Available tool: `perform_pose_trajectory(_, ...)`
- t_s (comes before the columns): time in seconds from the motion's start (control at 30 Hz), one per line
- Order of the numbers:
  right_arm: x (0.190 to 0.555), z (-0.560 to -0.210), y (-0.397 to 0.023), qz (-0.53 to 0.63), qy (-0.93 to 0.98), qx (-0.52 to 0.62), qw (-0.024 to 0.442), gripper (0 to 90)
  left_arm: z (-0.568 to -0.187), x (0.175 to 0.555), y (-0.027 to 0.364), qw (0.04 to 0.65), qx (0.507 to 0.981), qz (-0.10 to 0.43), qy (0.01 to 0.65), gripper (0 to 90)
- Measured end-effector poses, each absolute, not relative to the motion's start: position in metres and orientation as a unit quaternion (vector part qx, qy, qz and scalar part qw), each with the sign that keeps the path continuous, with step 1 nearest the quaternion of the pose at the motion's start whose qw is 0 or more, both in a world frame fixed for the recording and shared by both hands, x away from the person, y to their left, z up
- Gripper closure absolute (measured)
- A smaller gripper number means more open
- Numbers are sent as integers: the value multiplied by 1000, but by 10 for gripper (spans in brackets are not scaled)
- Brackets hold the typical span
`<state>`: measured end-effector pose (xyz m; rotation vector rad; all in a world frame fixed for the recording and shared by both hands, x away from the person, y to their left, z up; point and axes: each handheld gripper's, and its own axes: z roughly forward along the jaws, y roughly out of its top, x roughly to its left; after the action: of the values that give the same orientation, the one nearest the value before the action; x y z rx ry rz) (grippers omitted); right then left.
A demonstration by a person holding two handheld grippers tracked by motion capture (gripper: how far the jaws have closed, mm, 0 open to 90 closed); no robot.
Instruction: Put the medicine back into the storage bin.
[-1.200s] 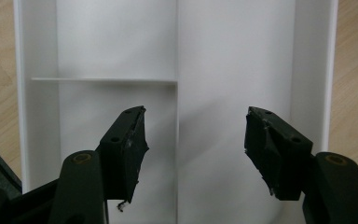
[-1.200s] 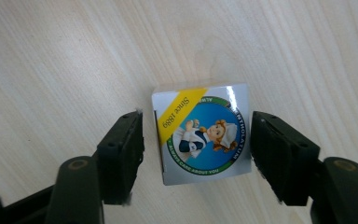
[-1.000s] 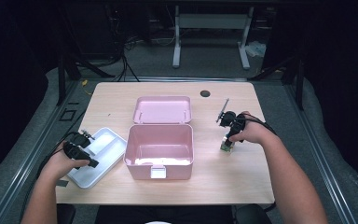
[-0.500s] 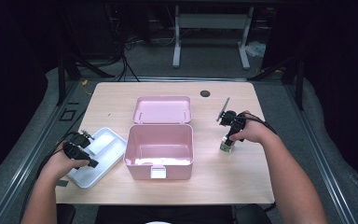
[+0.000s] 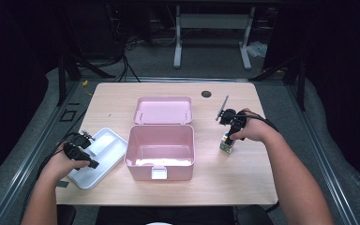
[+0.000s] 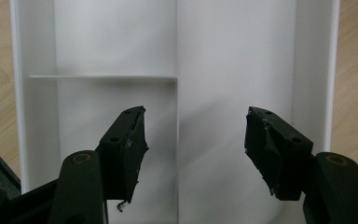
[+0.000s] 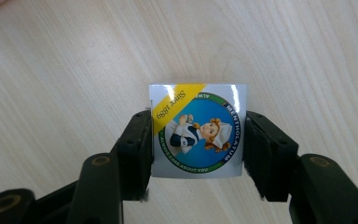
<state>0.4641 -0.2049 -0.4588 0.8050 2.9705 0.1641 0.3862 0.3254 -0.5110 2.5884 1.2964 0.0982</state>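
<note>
right claw is down on the table, and its jaws have just been closing. now both pads sit against the sides of the little box, gripping it, picture face up between them. left claw hangs wide open with nothing in it, the white tray right under its jaws.

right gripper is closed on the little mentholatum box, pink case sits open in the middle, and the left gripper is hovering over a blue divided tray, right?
Nearly. The divided tray is white, not blue, as the left gripper view shows. The rest holds: the right gripper clamps the Mentholatum box, the pink case sits open mid-table, and the left gripper hovers open over the tray.
</note>
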Motion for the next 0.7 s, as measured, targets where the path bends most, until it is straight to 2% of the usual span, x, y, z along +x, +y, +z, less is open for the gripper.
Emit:
perform_pose_trajectory(0.13,461,-446,-200,38,967,250,42,462,-512,386,326,119,889,39,441,385)
perform_pose_trajectory(0.27,458,-437,-195,45,970,237,26,463,-511,386,326,121,890,42,438,389)
perform_pose_trajectory(0.3,456,-438,-194,73,968,235,37,463,-511,386,326,122,889,41,439,389)
perform_pose_trajectory(0.4,453,-426,-189,50,975,215,25,463,-511,386,326,122,890,42,437,390)
perform_pose_trajectory(0.7,437,-411,-172,56,991,116,34,464,-511,385,326,122,891,42,435,398)
